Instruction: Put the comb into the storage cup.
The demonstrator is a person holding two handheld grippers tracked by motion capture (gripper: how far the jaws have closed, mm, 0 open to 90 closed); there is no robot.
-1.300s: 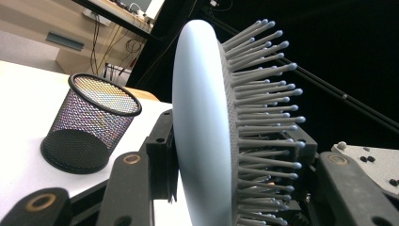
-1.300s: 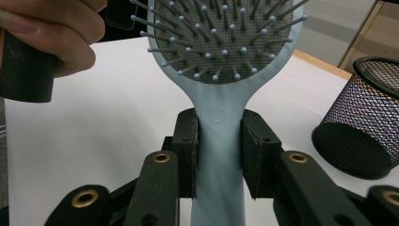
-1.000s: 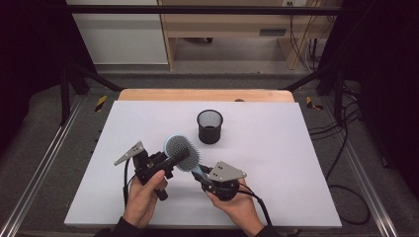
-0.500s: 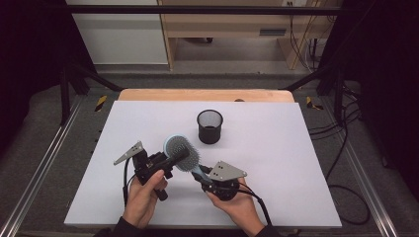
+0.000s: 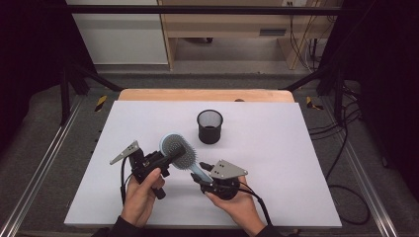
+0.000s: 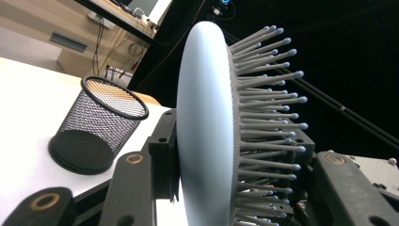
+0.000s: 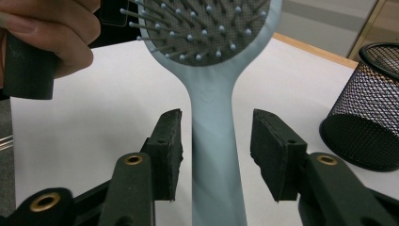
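A pale blue hairbrush (image 5: 179, 150) with grey bristles hangs just above the white table (image 5: 281, 148), left of centre near the front. My left gripper (image 5: 169, 157) is shut on the brush head: in the left gripper view one pad presses the smooth back of the brush (image 6: 207, 132) and the other jaw sits against the bristles. My right gripper (image 5: 200, 173) is open around the handle; in the right gripper view the brush handle (image 7: 214, 117) runs between the pads (image 7: 169, 141) with a gap on each side.
A black mesh pen cup (image 5: 210, 126) stands upright behind the brush, near the table's middle, and also appears as the mesh cup (image 6: 96, 127) (image 7: 369, 122) in both gripper views. A hand (image 7: 47, 33) holds the left gripper. A wooden strip edges the far side.
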